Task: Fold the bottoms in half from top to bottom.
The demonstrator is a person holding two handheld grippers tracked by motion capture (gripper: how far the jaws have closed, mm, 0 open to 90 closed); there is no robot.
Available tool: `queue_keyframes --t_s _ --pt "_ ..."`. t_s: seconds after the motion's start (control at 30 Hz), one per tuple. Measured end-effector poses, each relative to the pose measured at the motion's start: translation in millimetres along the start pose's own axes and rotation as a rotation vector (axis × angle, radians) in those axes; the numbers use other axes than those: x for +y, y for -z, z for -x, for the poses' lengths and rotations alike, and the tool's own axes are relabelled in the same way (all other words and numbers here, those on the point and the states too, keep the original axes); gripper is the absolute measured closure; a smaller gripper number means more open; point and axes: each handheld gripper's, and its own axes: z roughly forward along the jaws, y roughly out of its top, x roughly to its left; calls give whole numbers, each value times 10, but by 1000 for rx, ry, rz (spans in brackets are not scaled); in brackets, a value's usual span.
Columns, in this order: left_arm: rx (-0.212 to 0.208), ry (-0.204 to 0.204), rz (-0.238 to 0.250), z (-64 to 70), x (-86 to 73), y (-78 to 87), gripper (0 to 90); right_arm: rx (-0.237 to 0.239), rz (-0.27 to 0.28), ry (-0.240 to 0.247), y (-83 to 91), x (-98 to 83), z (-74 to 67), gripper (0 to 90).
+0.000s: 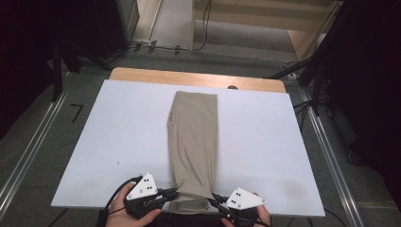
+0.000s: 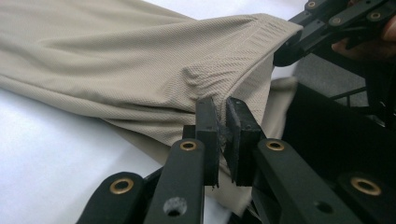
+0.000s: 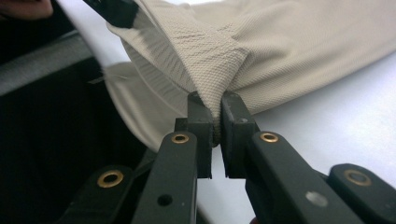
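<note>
1. High view: I see a beige cloth, folded into a long narrow strip, lying down the middle of the white desk, its near end hanging just over the near edge. My left tool meets the near left corner and my right tool the near right corner.
2. Left gripper view: my left tool is clenched on a pinch of the cloth at its hem. The knit is fine and matte; it puckers at the bite, so I judge it soft, light and limp.
3. Right gripper view: my right tool is clamped on a bunched fold of cloth. Corners near the stitched hem look the firmest hold; I expect the middle to sag.
</note>
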Motion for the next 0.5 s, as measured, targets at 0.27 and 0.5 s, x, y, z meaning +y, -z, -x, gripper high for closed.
queue_keyframes --t_s 0.27,0.5 --pt "-39 2 45 103 -105 189 594 79 3 26 160 -63 -191 386" --pt "-68 87 171 -129 -67 241 585 131 189 -86 327 -35 -47 509"
